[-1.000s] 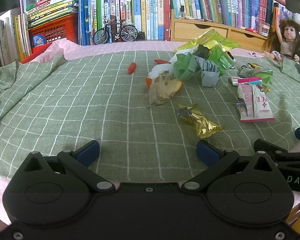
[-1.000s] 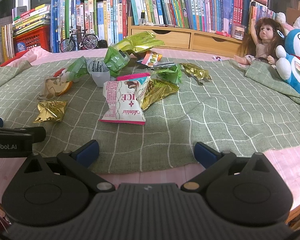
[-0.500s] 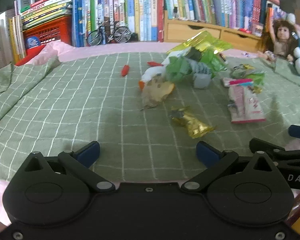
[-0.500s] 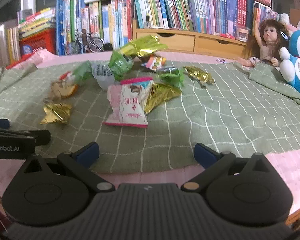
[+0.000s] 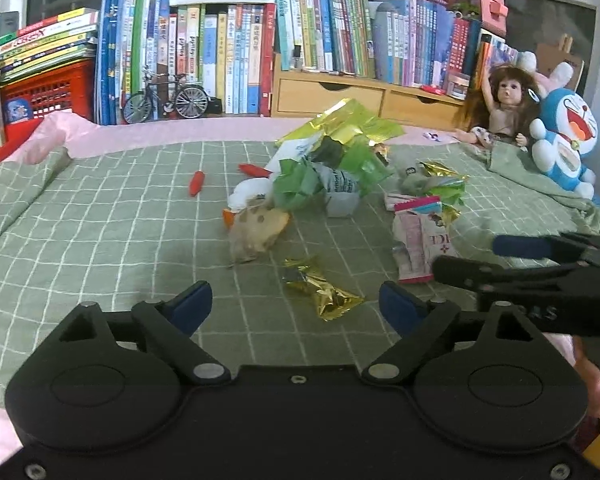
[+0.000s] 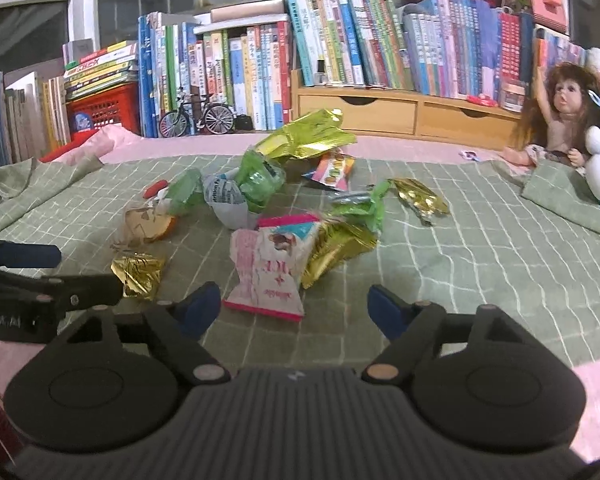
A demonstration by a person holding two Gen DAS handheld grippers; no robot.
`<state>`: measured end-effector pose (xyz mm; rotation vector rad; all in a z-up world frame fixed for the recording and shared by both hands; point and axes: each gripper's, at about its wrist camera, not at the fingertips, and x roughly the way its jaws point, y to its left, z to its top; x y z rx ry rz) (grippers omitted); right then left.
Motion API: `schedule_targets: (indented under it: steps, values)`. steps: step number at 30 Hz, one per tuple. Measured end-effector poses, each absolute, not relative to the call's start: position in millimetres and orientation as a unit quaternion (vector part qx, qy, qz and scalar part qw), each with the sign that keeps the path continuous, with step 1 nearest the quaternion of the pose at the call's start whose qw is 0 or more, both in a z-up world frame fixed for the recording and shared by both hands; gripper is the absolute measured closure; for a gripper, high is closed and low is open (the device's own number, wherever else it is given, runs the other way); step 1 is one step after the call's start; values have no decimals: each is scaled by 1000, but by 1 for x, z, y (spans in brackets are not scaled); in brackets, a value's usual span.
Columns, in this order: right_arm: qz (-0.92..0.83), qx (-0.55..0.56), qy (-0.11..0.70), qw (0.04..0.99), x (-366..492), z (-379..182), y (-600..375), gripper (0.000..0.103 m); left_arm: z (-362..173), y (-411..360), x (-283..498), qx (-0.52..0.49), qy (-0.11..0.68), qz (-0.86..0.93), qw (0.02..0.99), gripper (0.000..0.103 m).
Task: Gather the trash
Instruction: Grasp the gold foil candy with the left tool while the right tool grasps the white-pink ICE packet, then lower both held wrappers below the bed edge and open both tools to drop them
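**Both my grippers over the littered cloth, jaws narrowing on nothing**

My left gripper (image 5: pixel 296 300) hovers above the green checked cloth (image 5: pixel 100 240), its jaws closing but wide apart, with no wrapper pressed between the blue pads. A crumpled gold wrapper (image 5: pixel 322 290) lies on the cloth just ahead of it, toward one o'clock. At twelve o'clock sits a brownish snack bag (image 5: pixel 256 228), and beyond it the main heap of green and yellow wrappers (image 5: pixel 332 156). A small red piece (image 5: pixel 196 183) lies alone at eleven o'clock.

My right gripper (image 6: pixel 294 306) is likewise closing and empty. The pink and white packet (image 6: pixel 268 272) lies right at its twelve o'clock, with a gold bag (image 6: pixel 336 246) touching it at one o'clock. Another gold wrapper (image 6: pixel 420 198) lies farther off at two o'clock. The doll (image 6: pixel 560 120) sits at the cloth's far edge.
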<state>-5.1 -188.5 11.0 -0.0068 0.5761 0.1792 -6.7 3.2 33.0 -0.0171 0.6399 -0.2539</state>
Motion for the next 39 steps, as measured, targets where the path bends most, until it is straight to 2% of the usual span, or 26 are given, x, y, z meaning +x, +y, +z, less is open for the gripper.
schedule_targets:
  steps: [6,9,11,14,16,19,20,21,32,39]
  values:
    - [102,-5,291,951,25,12,-182,23,26,2,-1,-17,330,-138,934,49]
    - [106,-13,308,945,38,5,-179,31,24,-1,1,-10,323,-144,935,51]
    - [99,-10,320,942,41,1,-178,52,23,-5,3,-7,323,-146,935,51]
    - [111,8,313,943,34,3,-185,56,19,-8,8,-16,328,-151,932,52]
    - [115,7,304,946,26,6,-188,57,18,-12,11,-17,332,-155,930,60]
    - [117,3,290,950,16,14,-191,59,15,-16,16,-29,342,-161,926,81]
    - [118,7,286,951,14,16,-193,60,15,-17,17,-33,342,-163,925,82]
    - [120,12,285,951,12,18,-195,60,16,-18,16,-35,340,-167,925,88]
    - [145,32,267,952,-25,35,-198,61,39,-29,-20,-8,303,-188,934,90]
    - [153,33,275,949,-67,33,-193,61,40,-25,-71,-13,303,-214,929,90]
